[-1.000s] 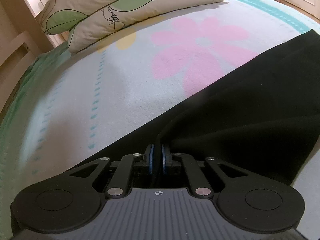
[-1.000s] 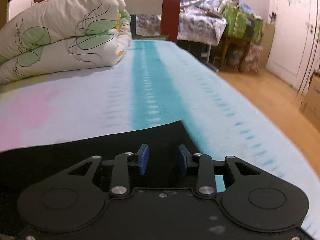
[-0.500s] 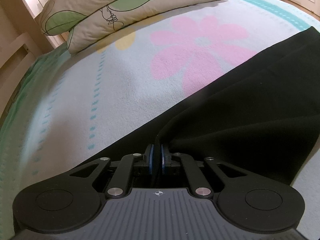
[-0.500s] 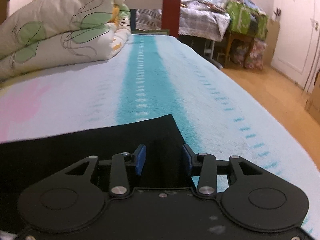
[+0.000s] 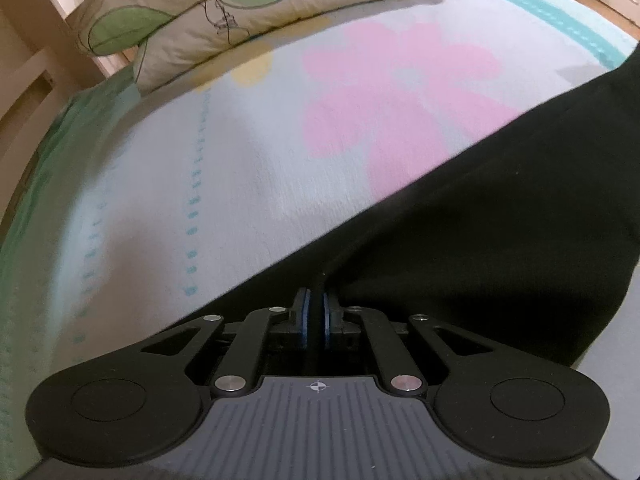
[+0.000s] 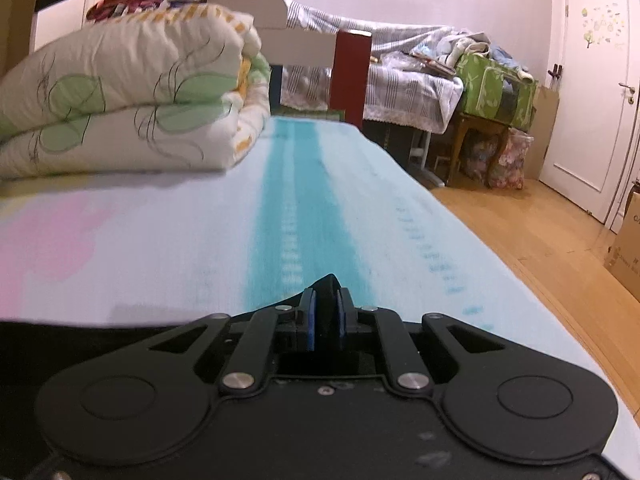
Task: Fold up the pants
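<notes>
Black pants (image 5: 500, 232) lie spread across the bed's flowered blanket (image 5: 240, 168), running from the lower middle to the right edge of the left wrist view. My left gripper (image 5: 315, 300) is shut on a pinched ridge of the pants' near edge. In the right wrist view a corner of the black pants (image 6: 330, 285) sticks up between the blue pads. My right gripper (image 6: 325, 300) has its jaws closing and pressed on that corner, which is lifted off the blanket (image 6: 312, 208).
A folded quilt with green leaf print (image 6: 132, 108) lies at the far end of the bed. To the right the bed edge drops to a wooden floor (image 6: 540, 248). A second bed, green bags and a white door (image 6: 592, 80) stand beyond.
My right gripper's jaws have come together on the pants' corner and lifted it slightly. The left gripper has stayed shut on the cloth, nearly still.
</notes>
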Demonstrator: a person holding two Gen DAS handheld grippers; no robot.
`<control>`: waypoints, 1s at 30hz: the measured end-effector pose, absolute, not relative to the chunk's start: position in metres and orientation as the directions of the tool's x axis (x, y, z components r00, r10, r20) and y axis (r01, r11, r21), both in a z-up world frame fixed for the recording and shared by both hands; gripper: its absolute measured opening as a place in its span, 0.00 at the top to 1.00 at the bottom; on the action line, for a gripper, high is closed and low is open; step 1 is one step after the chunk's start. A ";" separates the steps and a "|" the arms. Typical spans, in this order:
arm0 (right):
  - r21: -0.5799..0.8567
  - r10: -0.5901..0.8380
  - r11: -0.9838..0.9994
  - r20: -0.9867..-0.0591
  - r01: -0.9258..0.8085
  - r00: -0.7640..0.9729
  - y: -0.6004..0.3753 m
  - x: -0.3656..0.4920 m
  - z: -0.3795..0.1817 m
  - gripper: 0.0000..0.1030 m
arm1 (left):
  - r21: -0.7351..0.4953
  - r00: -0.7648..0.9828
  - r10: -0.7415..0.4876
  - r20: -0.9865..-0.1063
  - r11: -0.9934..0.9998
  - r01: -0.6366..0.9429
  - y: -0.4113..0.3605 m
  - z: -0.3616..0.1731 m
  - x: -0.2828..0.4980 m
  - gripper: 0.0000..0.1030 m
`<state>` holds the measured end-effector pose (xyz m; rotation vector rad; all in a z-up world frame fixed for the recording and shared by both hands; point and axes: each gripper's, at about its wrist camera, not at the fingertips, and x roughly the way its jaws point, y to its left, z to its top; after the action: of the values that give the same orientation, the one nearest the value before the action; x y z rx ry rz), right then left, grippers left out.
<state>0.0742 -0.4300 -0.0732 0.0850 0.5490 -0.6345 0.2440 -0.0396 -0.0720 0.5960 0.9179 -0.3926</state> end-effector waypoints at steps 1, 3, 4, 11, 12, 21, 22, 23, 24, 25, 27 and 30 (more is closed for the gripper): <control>-0.094 -0.543 0.807 -0.506 0.583 0.670 -0.431 0.077 -0.072 0.89 | 0.309 0.558 -0.067 -0.827 0.775 0.551 -0.040 -0.071 0.244 0.94; -0.099 -0.545 0.806 -0.507 0.583 0.668 -0.435 0.083 -0.074 0.89 | 0.308 0.561 -0.067 -0.825 0.779 0.546 -0.041 -0.070 0.245 0.94; -0.102 -0.548 0.805 -0.508 0.585 0.664 -0.436 0.086 -0.075 0.89 | 0.309 0.564 -0.068 -0.823 0.779 0.545 -0.041 -0.070 0.246 0.94; -0.096 -0.555 0.787 -0.540 0.609 0.633 -0.441 0.087 -0.086 0.89 | 0.316 0.595 -0.081 -0.800 0.786 0.531 -0.043 -0.063 0.255 0.94; -0.095 -0.557 0.784 -0.545 0.614 0.627 -0.442 0.087 -0.088 0.89 | 0.313 0.597 -0.083 -0.798 0.790 0.527 -0.043 -0.063 0.258 0.94; -0.119 -0.564 0.779 -0.562 0.616 0.605 -0.445 0.085 -0.093 0.89 | 0.281 0.565 -0.117 -0.817 0.774 0.567 -0.044 -0.071 0.264 0.94; -0.123 -0.566 0.778 -0.561 0.616 0.603 -0.446 0.085 -0.093 0.89 | 0.275 0.559 -0.129 -0.819 0.767 0.580 -0.043 -0.070 0.262 0.94; -0.128 -0.568 0.778 -0.561 0.615 0.602 -0.447 0.085 -0.093 0.89 | 0.271 0.552 -0.139 -0.822 0.758 0.593 -0.041 -0.068 0.260 0.94; -0.131 -0.568 0.778 -0.563 0.614 0.600 -0.447 0.086 -0.094 0.89 | 0.270 0.550 -0.145 -0.823 0.752 0.602 -0.039 -0.067 0.258 0.94; -0.132 -0.568 0.778 -0.565 0.614 0.598 -0.448 0.086 -0.094 0.89 | 0.268 0.545 -0.151 -0.825 0.744 0.612 -0.038 -0.066 0.257 0.94; -0.132 -0.567 0.777 -0.572 0.616 0.592 -0.449 0.087 -0.098 0.89 | 0.268 0.540 -0.156 -0.827 0.735 0.623 -0.036 -0.065 0.256 0.94; -0.137 -0.572 0.773 -0.575 0.619 0.586 -0.448 0.089 -0.100 0.89 | 0.262 0.527 -0.150 -0.837 0.735 0.626 -0.034 -0.069 0.257 0.94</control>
<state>0.0886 -0.4480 -0.1005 0.0806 0.6406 -0.6953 0.2573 -0.0336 -0.0686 0.5922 0.9054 -0.4972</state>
